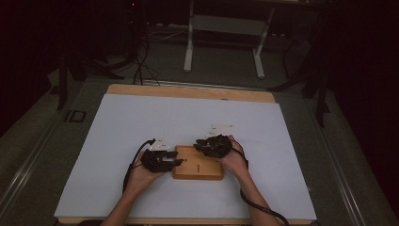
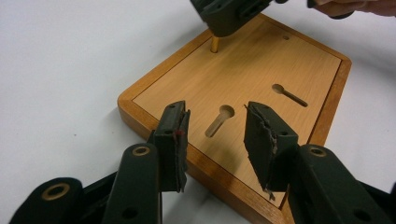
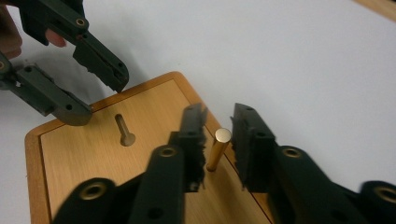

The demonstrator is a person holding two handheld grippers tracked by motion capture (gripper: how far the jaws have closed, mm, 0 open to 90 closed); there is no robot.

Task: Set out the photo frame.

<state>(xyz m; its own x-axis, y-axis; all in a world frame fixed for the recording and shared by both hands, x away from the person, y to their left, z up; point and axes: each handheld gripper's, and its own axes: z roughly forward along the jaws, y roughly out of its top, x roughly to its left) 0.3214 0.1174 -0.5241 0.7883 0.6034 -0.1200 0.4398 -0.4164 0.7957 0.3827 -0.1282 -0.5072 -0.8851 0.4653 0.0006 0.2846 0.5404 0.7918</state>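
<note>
I am seeing my right gripper [image 3: 218, 142] holding its jaws apart on either side of a small brass pin [image 3: 217, 148], with a gap showing between each pad and the pin, so nothing is clamped. The pin is standing upright in the wooden board [image 3: 93, 154], close to one of its edges. In the left gripper view the same pin [image 2: 215, 44] is showing at the far corner of the board [image 2: 261, 65], just under the right gripper's dark body [image 2: 229, 14].

My left gripper [image 2: 215, 140] is also holding its jaws spread wide and gripping nothing. Its tips are hanging over the near edge of the board, and a keyhole-shaped slot [image 2: 218, 120] is lying between them; a second slot [image 2: 288, 94] is sitting further along the board.

From the high view, I am watching both hands coming in from the bottom, the left hand [image 1: 143, 172] at the board's left end and the right hand [image 1: 233, 160] at its right end, each gripper angled inward. The board [image 1: 200, 170] is lying flat on the white table surface [image 1: 141, 117].
</note>
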